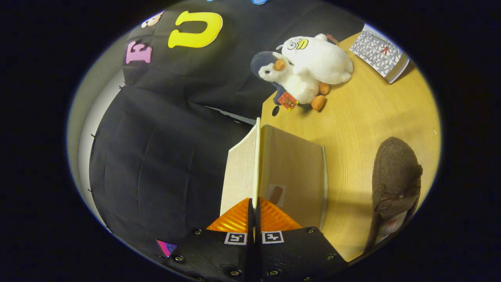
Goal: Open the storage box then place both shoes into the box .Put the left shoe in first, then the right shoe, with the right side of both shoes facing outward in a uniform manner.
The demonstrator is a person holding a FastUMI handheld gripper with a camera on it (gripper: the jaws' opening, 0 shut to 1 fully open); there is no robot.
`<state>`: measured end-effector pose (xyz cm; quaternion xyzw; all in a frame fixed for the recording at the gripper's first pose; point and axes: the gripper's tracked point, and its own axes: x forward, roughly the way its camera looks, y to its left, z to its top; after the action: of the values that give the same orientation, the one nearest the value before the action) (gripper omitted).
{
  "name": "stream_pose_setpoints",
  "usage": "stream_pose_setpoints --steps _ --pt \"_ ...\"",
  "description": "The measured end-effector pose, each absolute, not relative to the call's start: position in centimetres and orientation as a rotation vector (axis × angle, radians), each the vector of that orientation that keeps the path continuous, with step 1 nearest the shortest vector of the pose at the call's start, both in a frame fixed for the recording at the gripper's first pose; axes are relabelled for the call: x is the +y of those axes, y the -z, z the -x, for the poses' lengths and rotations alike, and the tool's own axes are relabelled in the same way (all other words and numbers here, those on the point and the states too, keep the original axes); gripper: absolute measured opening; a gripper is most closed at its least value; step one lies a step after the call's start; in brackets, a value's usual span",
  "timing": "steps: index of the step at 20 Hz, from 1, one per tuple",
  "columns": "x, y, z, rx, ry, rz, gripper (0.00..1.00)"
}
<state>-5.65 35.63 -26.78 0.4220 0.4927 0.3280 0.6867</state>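
Step in hand: opening storage box point(291, 172) on desk point(364, 129). Claw point(253, 203) clamped on raised lid point(256, 156) edge. Brown shoe point(395, 180) waiting beside box. Next: swing lid fully back, release.

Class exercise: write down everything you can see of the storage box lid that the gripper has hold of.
The lid is a thin, stiff panel that looks fabric-covered: pale, woven cloth on one face, a plainer tan surface on the other, with a light trim along its edge. It stands raised, seen nearly edge-on, running straight ahead from the gripper, whose two fingers are shut on its near edge, one on each face. A small pale patch sits on the tan face near the fingers. Beyond it the wooden table carries on.
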Motion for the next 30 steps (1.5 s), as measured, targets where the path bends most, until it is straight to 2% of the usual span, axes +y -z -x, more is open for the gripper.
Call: stream_pose_setpoints --steps 8,17,25,30 --pt "40.0 17.5 4.4 1.034 -0.804 -0.901 0.00" --pt "53.1 11.1 6.0 1.012 -0.915 -0.789 0.00" --pt "65.7 13.2 9.5 1.069 -0.915 -0.706 0.00" --pt "71.6 18.5 12.7 1.126 -0.879 -0.596 0.00"
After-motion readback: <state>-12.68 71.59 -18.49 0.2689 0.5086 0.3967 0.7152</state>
